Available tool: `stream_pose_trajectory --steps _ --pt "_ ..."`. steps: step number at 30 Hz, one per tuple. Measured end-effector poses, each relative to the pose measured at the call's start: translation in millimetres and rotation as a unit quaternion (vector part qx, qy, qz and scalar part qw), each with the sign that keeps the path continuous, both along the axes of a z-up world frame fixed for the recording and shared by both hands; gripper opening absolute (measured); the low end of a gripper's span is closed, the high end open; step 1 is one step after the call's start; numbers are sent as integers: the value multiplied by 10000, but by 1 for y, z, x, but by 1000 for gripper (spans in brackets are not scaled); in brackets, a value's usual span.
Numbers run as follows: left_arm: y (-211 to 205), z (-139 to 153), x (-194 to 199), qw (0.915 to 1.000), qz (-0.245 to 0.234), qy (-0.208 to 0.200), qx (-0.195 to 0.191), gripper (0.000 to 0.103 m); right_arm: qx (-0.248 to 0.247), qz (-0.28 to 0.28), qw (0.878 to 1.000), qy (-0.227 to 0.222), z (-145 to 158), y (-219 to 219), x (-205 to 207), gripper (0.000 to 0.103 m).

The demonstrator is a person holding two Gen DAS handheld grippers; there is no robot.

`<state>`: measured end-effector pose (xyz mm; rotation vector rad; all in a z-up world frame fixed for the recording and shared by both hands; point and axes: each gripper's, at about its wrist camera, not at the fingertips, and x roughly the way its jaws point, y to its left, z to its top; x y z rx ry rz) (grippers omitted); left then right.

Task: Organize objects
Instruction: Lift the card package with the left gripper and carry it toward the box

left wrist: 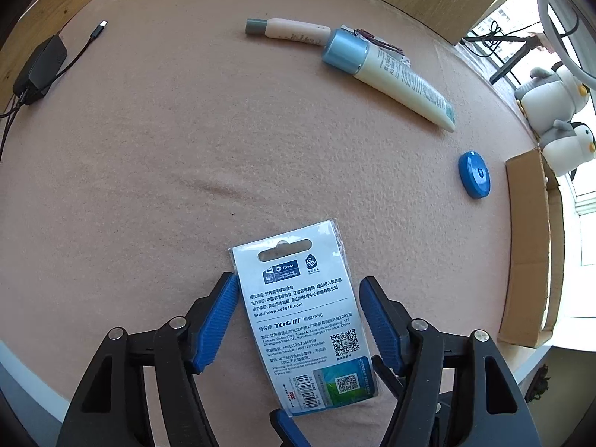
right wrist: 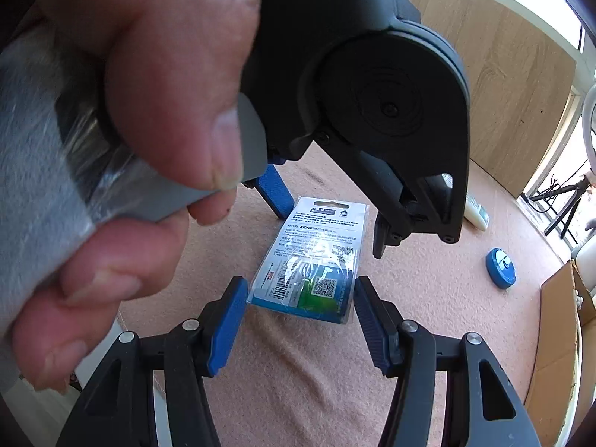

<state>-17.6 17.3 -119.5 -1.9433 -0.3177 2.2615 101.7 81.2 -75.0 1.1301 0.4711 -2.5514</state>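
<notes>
1 flat carded packet (left wrist: 303, 320) lies printed side up on the pink cloth (left wrist: 167, 156), between the spread jaws of the left gripper (left wrist: 298, 294). The right gripper (right wrist: 301, 296) (also gaping, empty) flanks its near end. Beyond lie 2 tubes, 1 blue-capped (left wrist: 387, 74) and 1 grey-capped (left wrist: 287, 29), plus 1 blue disc (left wrist: 474, 179), 1 cardboard box (left wrist: 529, 253), 2 plush penguins (left wrist: 551, 108).

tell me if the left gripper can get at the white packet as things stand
Probably yes. The left gripper already straddles the white packet, a blue pad on either side and nothing between. The right gripper flanks the packet's lower end, so the two may crowd each other.
</notes>
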Motion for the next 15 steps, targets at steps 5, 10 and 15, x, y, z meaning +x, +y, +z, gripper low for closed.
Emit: stream_pose_trajectory --steps 5,10,15 --pt "-1 2 -2 10000 10 -17 16 65 -46 -63 10000 -22 -2 1 -1 54" --pt "-3 6 -3 9999 93 -6 84 64 -83 -88 9999 18 2 2 1 54" --pt "0 20 -6 9999 81 113 89 64 -137 -131 9998 90 11 5 2 54"
